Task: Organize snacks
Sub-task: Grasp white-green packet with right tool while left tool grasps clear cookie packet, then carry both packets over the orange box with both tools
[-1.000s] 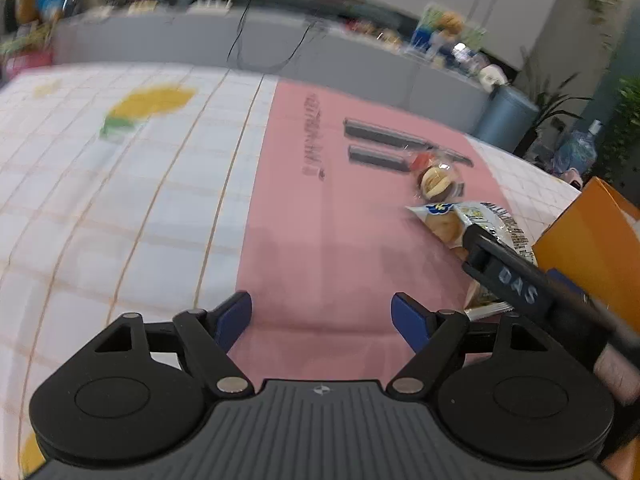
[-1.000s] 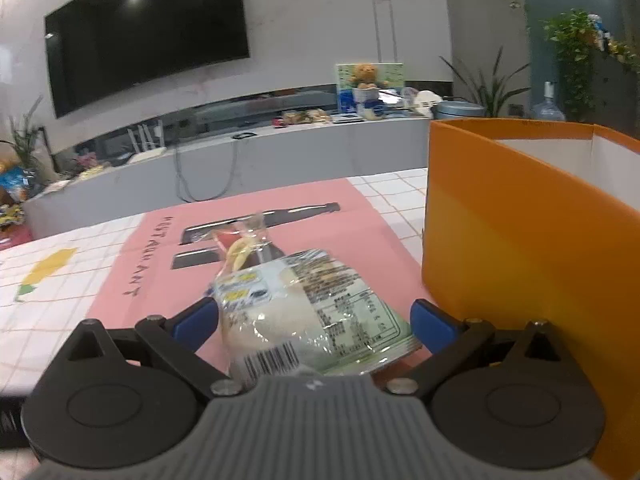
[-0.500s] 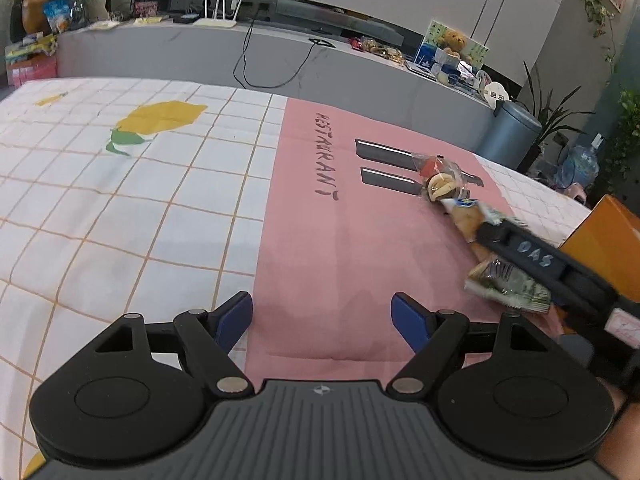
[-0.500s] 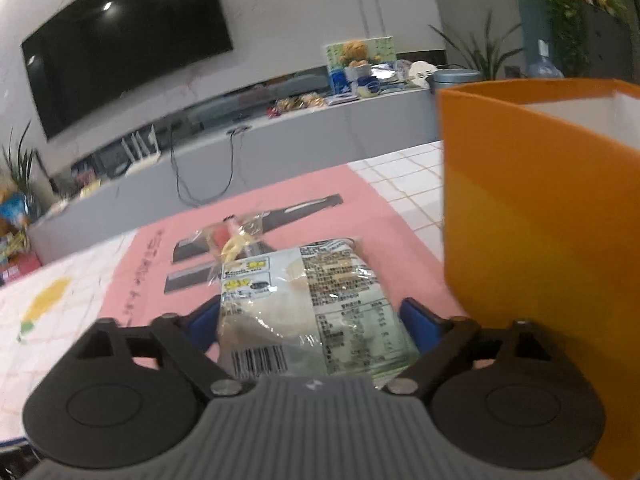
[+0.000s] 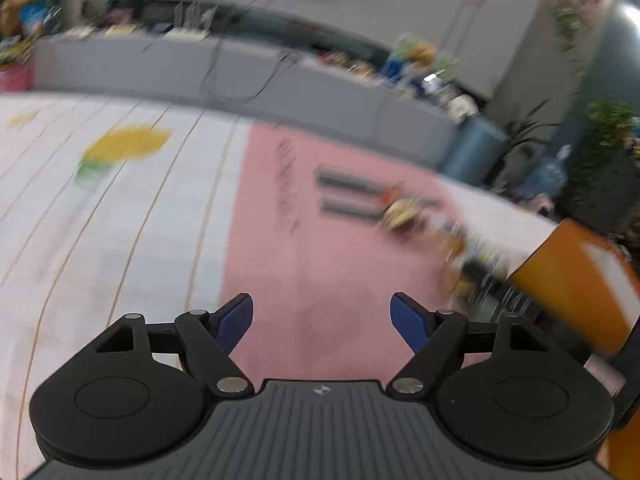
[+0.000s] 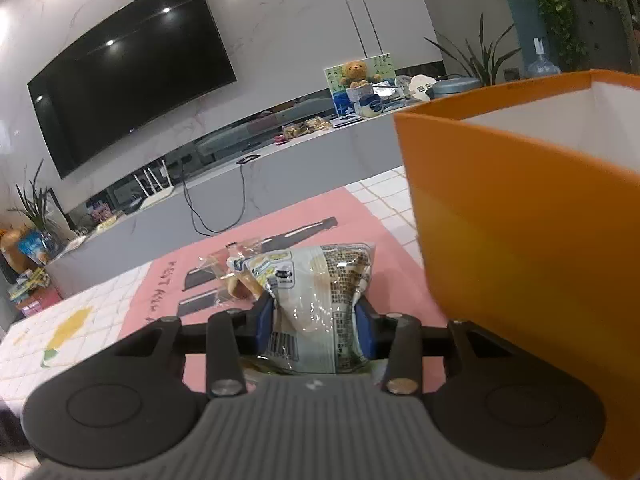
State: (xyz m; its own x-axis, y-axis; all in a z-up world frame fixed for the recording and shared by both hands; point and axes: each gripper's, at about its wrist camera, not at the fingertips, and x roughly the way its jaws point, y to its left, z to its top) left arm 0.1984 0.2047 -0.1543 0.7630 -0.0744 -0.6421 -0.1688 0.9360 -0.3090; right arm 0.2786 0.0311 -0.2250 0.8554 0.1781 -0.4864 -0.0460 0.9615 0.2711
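My right gripper (image 6: 316, 320) is shut on a clear snack packet (image 6: 320, 300) with printed labels and holds it above the pink mat, just left of the orange box (image 6: 520, 240). A second small clear-wrapped snack (image 6: 230, 276) lies on the mat behind it. My left gripper (image 5: 322, 320) is open and empty over the pink mat (image 5: 320, 272). In the blurred left wrist view the small snack (image 5: 400, 210) lies ahead to the right, and the orange box (image 5: 572, 284) stands at the right edge.
A checked tablecloth (image 5: 100, 220) with a yellow lemon print covers the table left of the mat. A grey counter (image 6: 240, 184) with cables and clutter runs behind the table, below a wall television (image 6: 132, 76).
My right gripper has closed on the snack packet and lifted it, and the orange box now looks closer. The left wrist view has swung and blurred; the left gripper stays open.
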